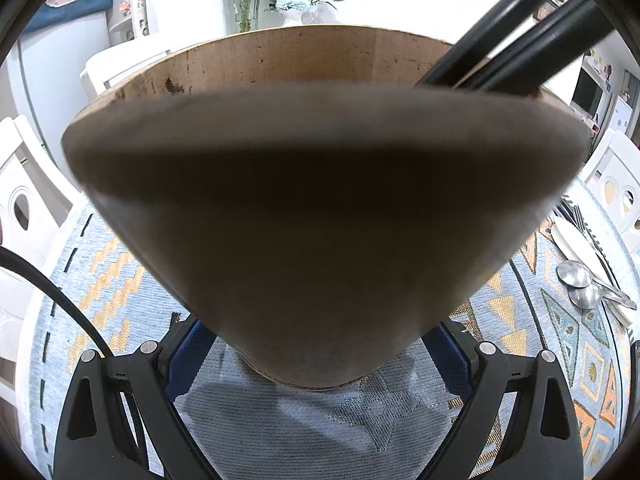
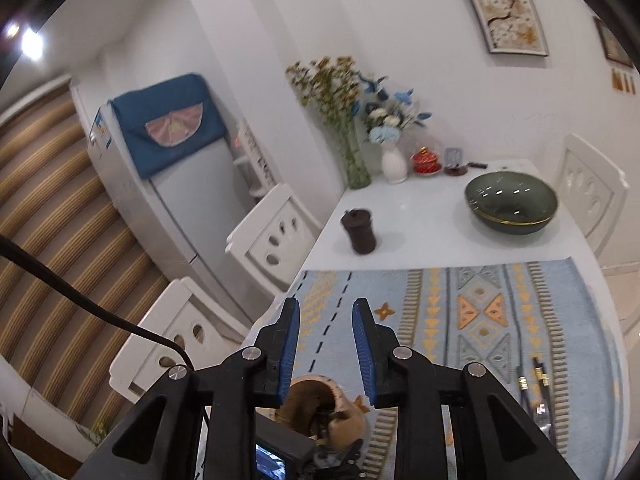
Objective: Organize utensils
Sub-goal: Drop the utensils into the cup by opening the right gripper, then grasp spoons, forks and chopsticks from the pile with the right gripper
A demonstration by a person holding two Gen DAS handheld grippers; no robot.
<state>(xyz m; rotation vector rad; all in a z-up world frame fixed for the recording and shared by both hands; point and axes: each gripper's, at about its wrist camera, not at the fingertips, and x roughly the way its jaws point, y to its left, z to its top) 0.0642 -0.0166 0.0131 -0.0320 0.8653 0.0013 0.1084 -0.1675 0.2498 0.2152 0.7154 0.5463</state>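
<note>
Brown utensil holder [image 1: 320, 208] between blue-padded fingers [image 1: 188, 352], black chopsticks [image 1: 516, 44] inside

no text, label, brand or number could be read in either view. a pale sticker [image 2: 102, 130] sat on the side of the fridge [image 2: 176, 184], too small and blurred to make out. the gold bands on the chopsticks [image 2: 540, 376] lying on the placemat [image 2: 460, 312] showed no legible marks.
</note>
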